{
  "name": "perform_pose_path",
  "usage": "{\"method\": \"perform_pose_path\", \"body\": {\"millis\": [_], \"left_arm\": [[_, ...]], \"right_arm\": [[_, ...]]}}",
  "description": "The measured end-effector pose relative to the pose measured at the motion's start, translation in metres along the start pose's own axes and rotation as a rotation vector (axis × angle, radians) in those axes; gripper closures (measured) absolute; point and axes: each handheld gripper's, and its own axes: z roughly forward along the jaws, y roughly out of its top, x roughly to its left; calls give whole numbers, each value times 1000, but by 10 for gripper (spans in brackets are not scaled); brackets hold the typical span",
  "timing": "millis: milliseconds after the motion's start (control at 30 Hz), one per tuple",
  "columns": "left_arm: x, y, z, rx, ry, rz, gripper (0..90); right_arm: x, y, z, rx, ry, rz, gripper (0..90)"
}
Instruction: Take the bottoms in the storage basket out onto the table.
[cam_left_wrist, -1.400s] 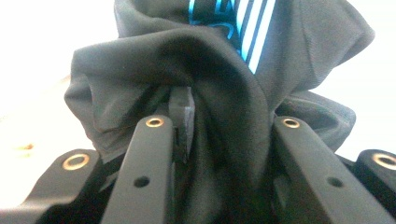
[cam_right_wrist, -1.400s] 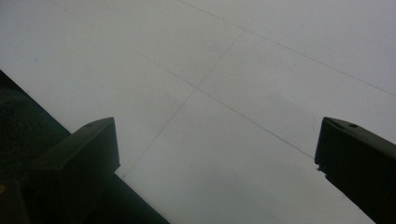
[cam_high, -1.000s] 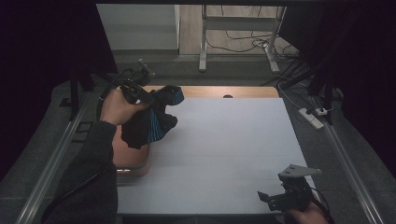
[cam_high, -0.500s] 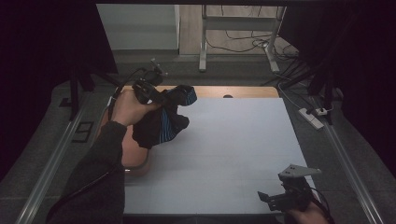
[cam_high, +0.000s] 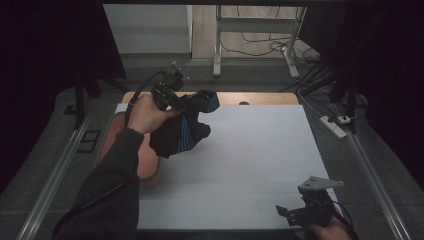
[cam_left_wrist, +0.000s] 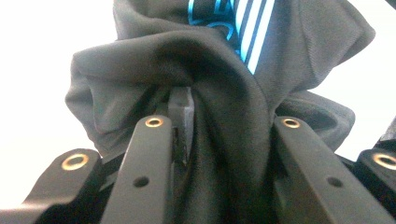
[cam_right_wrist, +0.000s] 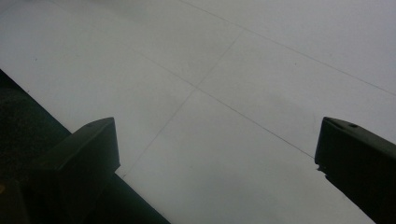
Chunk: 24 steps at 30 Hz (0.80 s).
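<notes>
A black garment with blue stripes (cam_high: 182, 131) hangs bunched in the air over the left part of the white table top (cam_high: 250, 165). My left gripper (cam_high: 176, 102) is shut on its upper fold; in the left gripper view the dark cloth (cam_left_wrist: 224, 93) fills the space between the jaws. Near the table's front right corner my right gripper (cam_high: 290, 212) is held low and stands open, with bare white surface (cam_right_wrist: 224, 116) between its jaws.
An orange-brown tray (cam_high: 142, 165) lies at the table's left edge, partly under the left forearm. A power strip (cam_high: 334, 125) and cables lie on the floor beyond the right rail. Table legs stand behind the far edge.
My left gripper has carried the garment up and to the right, away from the tray and further over the white top. The right gripper has stayed in place.
</notes>
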Motion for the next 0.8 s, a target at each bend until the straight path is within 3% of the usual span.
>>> {"method": "perform_pose_path", "body": {"millis": [367, 800], "left_arm": [[-18, 14, 14, -9, -7, 58, 704], [-31, 23, 28, -12, -12, 81, 704]], "right_arm": [[0, 0, 0, 0, -1, -4, 0], [1, 0, 0, -1, -2, -5, 0]]}}
